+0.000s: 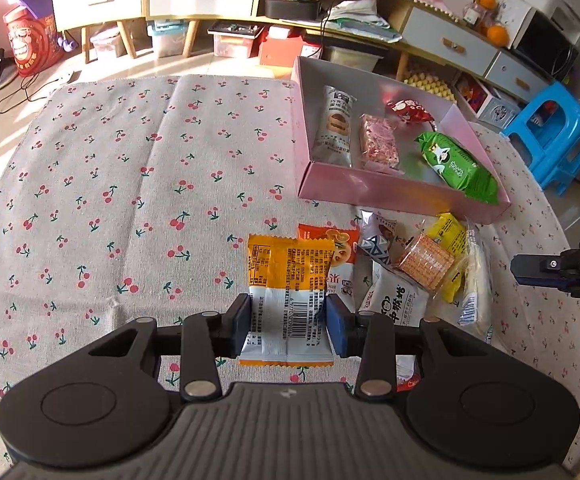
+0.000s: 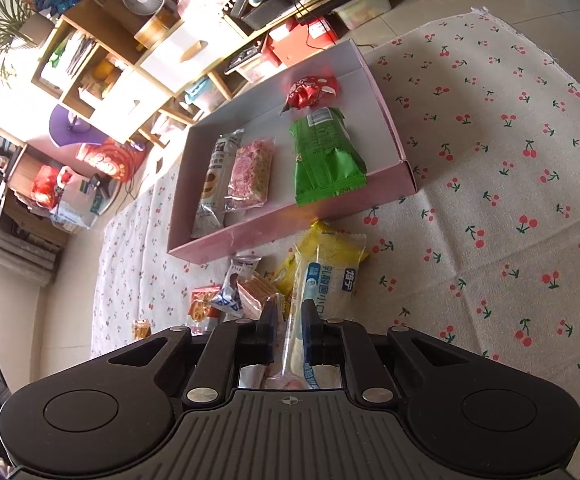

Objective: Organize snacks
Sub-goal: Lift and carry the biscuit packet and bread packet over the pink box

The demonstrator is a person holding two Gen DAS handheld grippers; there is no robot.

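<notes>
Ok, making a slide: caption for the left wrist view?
Left gripper holding an orange packet beside a pink box of snacks.

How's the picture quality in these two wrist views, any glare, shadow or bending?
Left wrist view: strong sunlight washes out the floor at upper left, and the fisheye bows the cherry-print cloth. Right wrist view: tilted, window glare blows out the left side, the pink box curves, and the red wrapper looks soft.
</notes>
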